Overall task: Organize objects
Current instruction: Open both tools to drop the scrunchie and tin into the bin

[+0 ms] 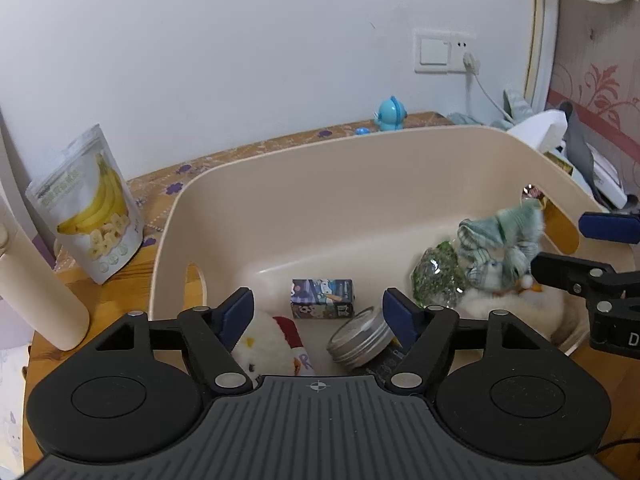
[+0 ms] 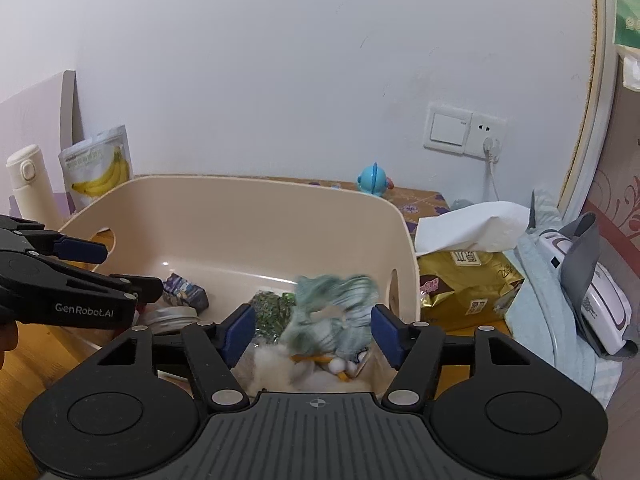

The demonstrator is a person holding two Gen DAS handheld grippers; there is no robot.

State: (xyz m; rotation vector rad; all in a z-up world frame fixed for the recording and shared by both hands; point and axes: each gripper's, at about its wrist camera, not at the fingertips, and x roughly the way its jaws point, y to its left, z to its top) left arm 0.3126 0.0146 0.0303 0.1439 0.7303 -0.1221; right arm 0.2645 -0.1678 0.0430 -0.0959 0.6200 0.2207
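One banana-chip pouch stands upright at the frame's left on the wooden table, against a white wall. One beige bin holds one small carton (long axis left-right), one tin and one blurred green scrunchie at right. Left gripper and right gripper both gape empty.

White wall, switch and socket plate; wooden table
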